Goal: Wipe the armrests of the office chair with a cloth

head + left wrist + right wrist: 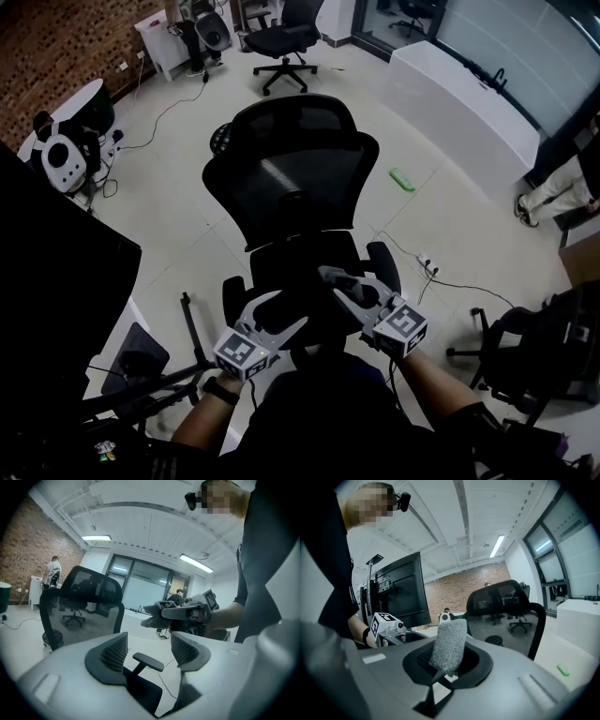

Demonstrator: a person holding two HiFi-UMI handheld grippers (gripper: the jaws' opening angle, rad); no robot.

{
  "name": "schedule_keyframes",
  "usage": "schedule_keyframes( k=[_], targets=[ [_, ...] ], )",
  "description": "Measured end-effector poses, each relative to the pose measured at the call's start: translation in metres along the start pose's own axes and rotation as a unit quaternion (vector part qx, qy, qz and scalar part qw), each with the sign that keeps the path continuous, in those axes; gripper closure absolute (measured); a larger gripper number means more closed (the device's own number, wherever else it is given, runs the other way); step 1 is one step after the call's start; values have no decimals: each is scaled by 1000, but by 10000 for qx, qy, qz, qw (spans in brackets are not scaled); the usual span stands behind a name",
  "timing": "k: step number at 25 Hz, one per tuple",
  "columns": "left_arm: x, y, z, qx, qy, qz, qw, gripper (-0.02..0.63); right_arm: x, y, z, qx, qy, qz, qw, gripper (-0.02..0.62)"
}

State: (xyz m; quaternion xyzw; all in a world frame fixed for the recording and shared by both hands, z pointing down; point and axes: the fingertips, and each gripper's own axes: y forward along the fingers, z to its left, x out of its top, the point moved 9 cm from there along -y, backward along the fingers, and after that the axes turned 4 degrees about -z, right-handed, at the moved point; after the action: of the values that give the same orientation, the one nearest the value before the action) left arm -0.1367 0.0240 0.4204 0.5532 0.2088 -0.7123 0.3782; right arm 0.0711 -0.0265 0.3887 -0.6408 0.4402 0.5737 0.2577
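The black office chair (295, 178) stands right in front of me, its mesh back facing me. Its right armrest (384, 265) and left armrest (232, 298) flank the seat. My right gripper (335, 279) hovers over the seat, shut on a grey fuzzy cloth (450, 644). In the right gripper view the gripper (447, 662) pinches the cloth's lower end. My left gripper (284, 317) is beside it, open and empty. Between the jaws of the left gripper (149, 651) an armrest (148, 662) shows below, and the right gripper (187, 612) holding the cloth (157, 607) is beyond.
A second office chair (284, 42) stands at the back. A white counter (459, 103) runs along the right. A green object (401, 179) and a power strip (428, 265) lie on the floor. A black monitor (56, 281) is left, a person (562, 187) at right.
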Motion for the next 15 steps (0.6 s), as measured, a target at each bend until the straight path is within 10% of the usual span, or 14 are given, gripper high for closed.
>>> schedule_keyframes(
  k=[15],
  targets=[
    [-59, 112, 33, 36, -623, 750, 9952, 293, -75, -3, -138, -430, 71, 1026, 9938, 561]
  ],
)
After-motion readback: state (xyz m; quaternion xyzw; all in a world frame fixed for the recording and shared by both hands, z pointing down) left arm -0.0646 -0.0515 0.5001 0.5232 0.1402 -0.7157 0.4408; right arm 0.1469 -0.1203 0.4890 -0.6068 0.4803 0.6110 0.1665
